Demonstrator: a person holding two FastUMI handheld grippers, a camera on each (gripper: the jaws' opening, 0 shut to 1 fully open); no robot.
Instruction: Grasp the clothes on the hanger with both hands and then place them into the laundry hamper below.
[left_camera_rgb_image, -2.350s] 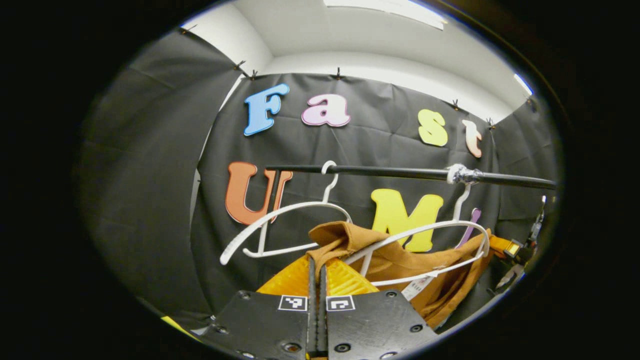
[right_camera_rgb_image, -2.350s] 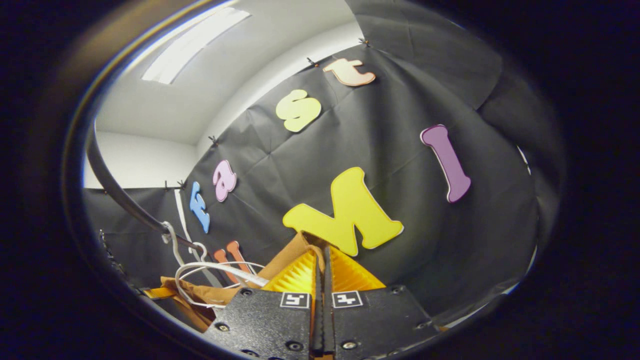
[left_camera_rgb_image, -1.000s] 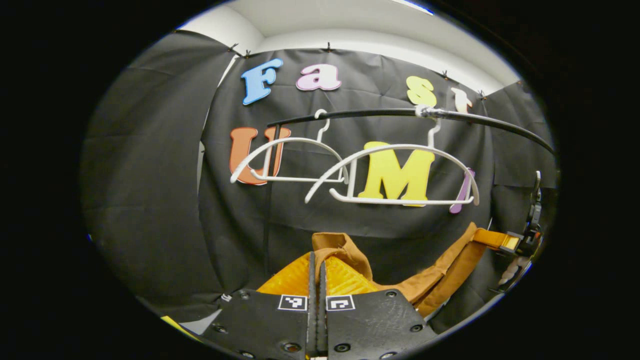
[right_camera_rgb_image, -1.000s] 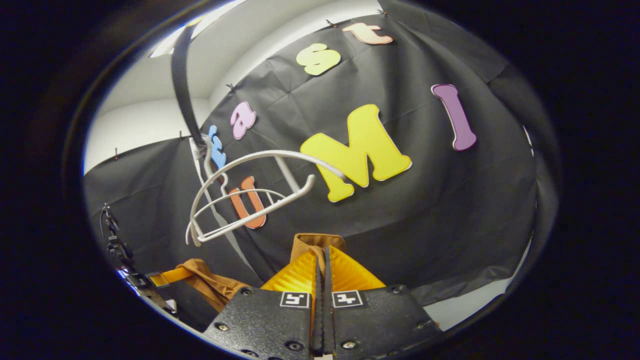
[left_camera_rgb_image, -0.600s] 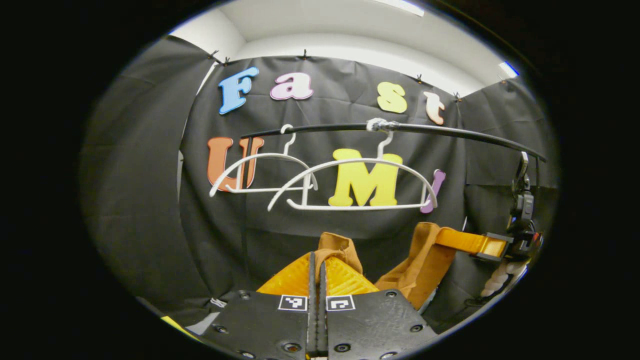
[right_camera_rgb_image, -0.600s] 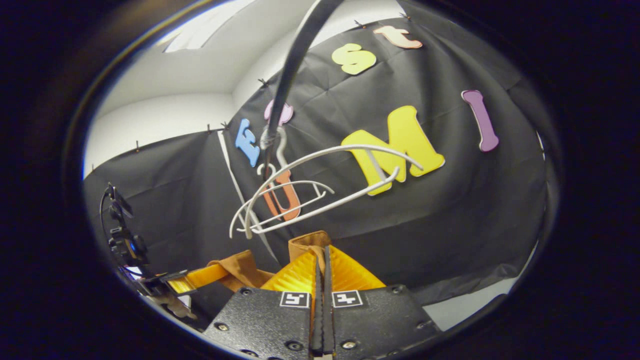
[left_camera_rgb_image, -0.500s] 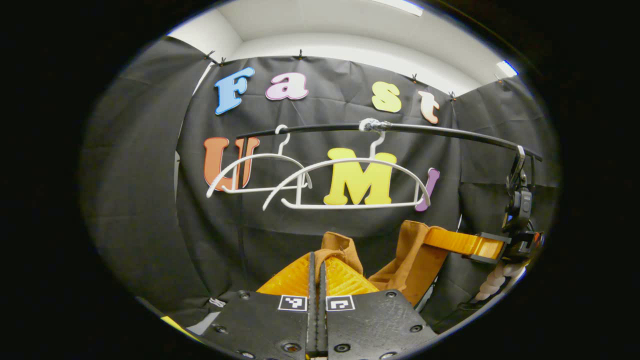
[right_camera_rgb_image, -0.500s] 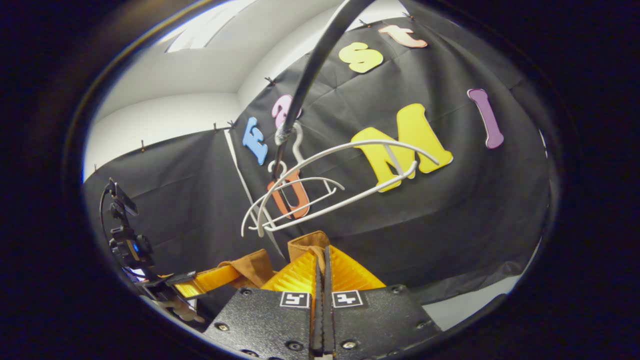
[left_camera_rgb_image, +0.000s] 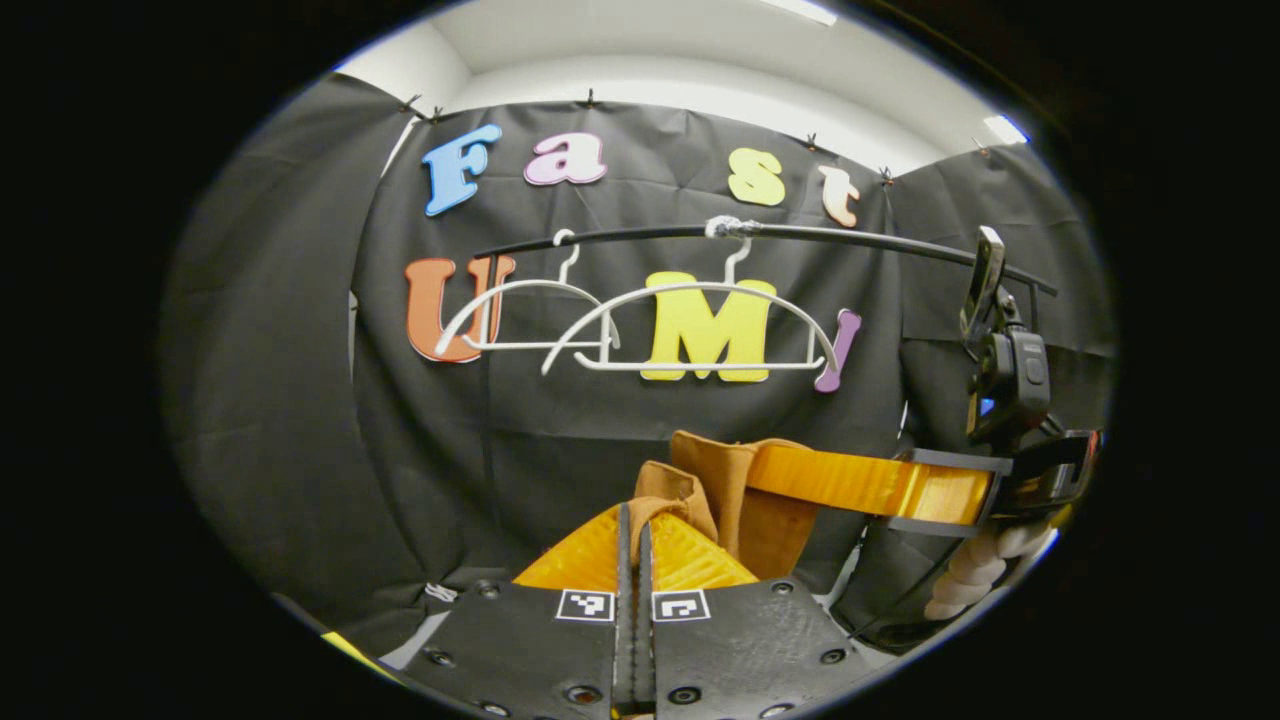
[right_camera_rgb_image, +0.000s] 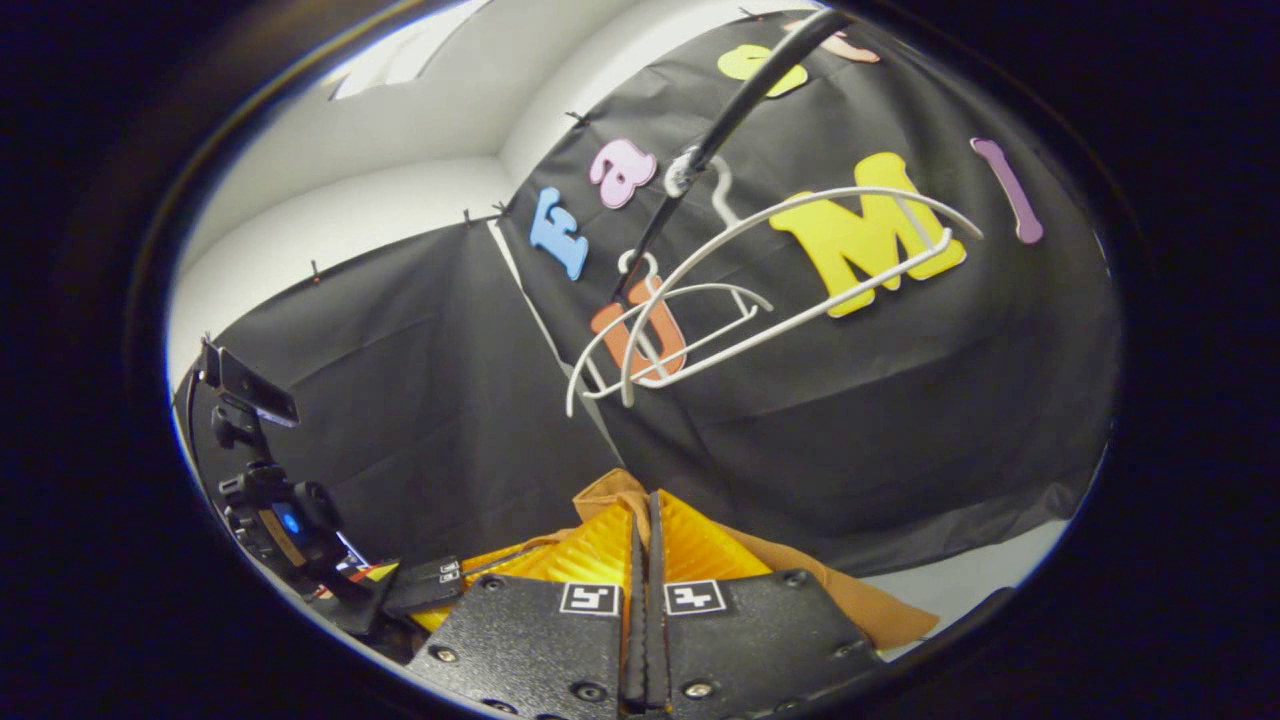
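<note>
The brown garment (left_camera_rgb_image: 735, 495) hangs off the hangers, bunched between both grippers. My left gripper (left_camera_rgb_image: 632, 510) is shut on one fold of it at the bottom of the left gripper view. Just to its right, the right gripper (left_camera_rgb_image: 760, 470) reaches in sideways, held by a hand (left_camera_rgb_image: 975, 570). In the right gripper view my right gripper (right_camera_rgb_image: 645, 497) is shut on the brown garment (right_camera_rgb_image: 850, 600), with the left gripper (right_camera_rgb_image: 500, 570) close at lower left. Two bare white hangers (left_camera_rgb_image: 690, 320) (right_camera_rgb_image: 790, 255) hang above on the black rod (left_camera_rgb_image: 860, 240).
The second white hanger (left_camera_rgb_image: 510, 305) hangs left of the first on the same rod (right_camera_rgb_image: 740, 95). Black cloth walls close in behind and on both sides. A strip of pale floor (right_camera_rgb_image: 960, 580) shows at the lower right of the right gripper view.
The garment came off the right-hand hanger and went down with both grippers. Over the last second the two grippers drew closer together, and the hangers now sit higher and farther off.
</note>
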